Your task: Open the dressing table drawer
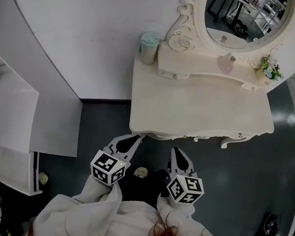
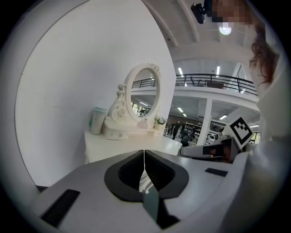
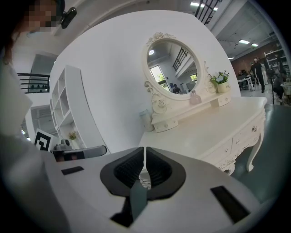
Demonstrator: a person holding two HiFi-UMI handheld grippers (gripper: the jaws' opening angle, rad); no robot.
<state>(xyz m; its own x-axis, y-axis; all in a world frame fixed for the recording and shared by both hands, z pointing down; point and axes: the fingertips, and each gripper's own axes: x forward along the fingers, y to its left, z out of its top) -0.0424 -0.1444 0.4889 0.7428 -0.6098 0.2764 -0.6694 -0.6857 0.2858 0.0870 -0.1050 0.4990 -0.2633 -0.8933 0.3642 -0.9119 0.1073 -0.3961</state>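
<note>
Dressing table drawer (image 3: 245, 135) is sitting closed; left gripper (image 1: 133, 139) and right gripper (image 1: 178, 153), both clenched empty, are pointing tableward, seemingly lining up.

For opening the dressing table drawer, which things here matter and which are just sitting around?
Job: dressing table, drawer, left gripper and right gripper, both shut and empty.
Lying about: teal cup, pink bottle, small plant.

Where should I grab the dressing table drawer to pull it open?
Pinch the small knob on the drawer front, coming straight in from the front side of the dressing table. The panel looks flat, so probably only the knob gives a hold.
</note>
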